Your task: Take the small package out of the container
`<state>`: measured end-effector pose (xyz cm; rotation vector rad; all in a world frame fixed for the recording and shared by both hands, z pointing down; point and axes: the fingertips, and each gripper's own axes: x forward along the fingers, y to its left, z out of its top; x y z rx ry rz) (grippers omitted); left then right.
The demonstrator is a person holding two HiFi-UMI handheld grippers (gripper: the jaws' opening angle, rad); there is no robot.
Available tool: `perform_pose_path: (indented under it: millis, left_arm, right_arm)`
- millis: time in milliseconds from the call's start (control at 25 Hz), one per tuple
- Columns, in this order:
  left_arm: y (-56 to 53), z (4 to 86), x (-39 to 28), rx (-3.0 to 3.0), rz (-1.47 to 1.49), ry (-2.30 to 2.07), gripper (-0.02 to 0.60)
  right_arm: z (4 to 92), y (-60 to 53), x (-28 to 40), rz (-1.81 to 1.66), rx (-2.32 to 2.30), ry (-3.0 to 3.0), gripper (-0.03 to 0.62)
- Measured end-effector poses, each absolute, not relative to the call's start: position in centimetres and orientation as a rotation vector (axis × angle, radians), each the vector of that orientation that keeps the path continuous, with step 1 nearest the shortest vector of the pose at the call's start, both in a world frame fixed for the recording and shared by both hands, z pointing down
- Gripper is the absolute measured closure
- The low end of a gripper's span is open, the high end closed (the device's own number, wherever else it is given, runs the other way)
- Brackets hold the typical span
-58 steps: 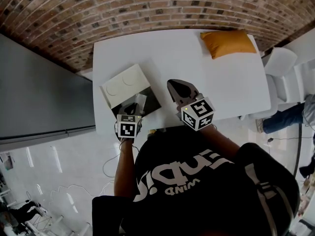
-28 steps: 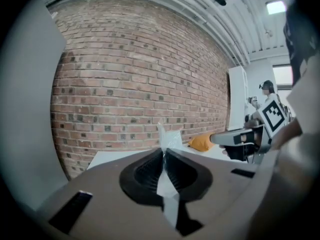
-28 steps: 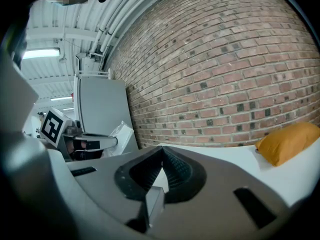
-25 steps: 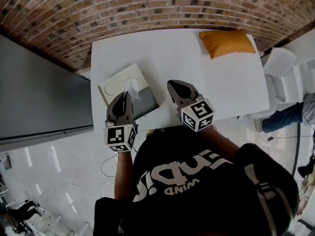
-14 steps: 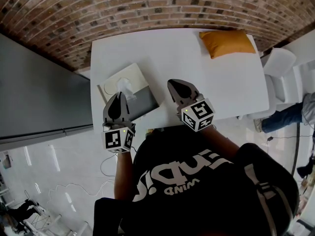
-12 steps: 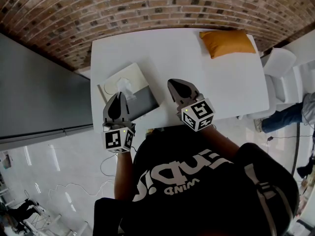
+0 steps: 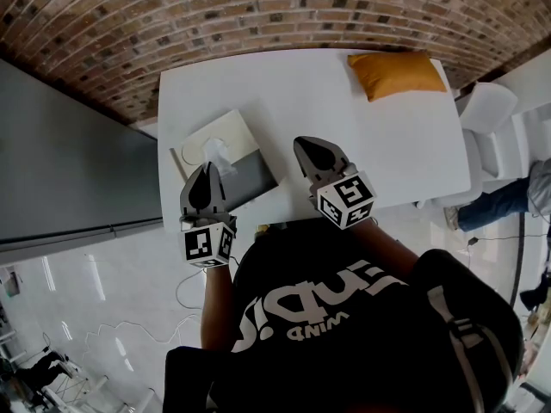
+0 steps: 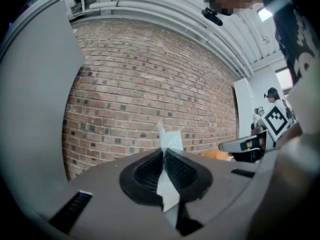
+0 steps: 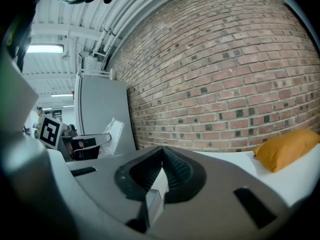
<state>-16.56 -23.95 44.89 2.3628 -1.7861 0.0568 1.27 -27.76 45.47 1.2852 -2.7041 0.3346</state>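
Left tongs (image 7: 209, 167): clamped shut on the small clear package (image 7: 217, 151), which is held raised above the open container (image 7: 250, 177) on the white table (image 7: 344, 110). Right tongs (image 7: 308, 147): closed, nothing gripped.

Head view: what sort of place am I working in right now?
Likely an indoor workshop or lab space rather than a home: bare brick wall, plain white table on a glossy tiled floor, and exposed ceiling pipes.
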Motion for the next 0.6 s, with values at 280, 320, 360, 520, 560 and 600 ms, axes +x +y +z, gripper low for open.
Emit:
perform_pose_path:
  millis: [280, 320, 360, 520, 560, 600]
  left_arm:
    - [-24.02, 44.59, -16.67, 2.399, -0.004, -1.812, 0.566]
    - [-24.02, 44.64, -16.69, 2.396, -0.004, -1.811, 0.566]
    - [-24.00, 44.67, -16.71, 2.395, -0.005, -1.811, 0.566]
    - [-23.88, 44.72, -16.72, 2.397, -0.004, -1.806, 0.566]
    - [-23.88, 44.71, -16.70, 2.398, -0.005, -1.804, 0.566]
    - [-23.89, 44.67, -16.67, 2.400, -0.006, -1.803, 0.566]
  right_arm:
    - [45.36, -27.58, 1.26, 0.337, 1.282, -2.706, 0.595]
    - [45.34, -27.60, 1.24, 0.337, 1.282, -2.706, 0.595]
    - [45.33, -27.61, 1.22, 0.336, 1.283, -2.706, 0.595]
    - [45.30, -27.48, 1.09, 0.333, 1.275, -2.707, 0.595]
    - [45.27, -27.42, 1.04, 0.334, 1.271, -2.710, 0.595]
    - [45.25, -27.37, 0.98, 0.335, 1.268, -2.713, 0.595]
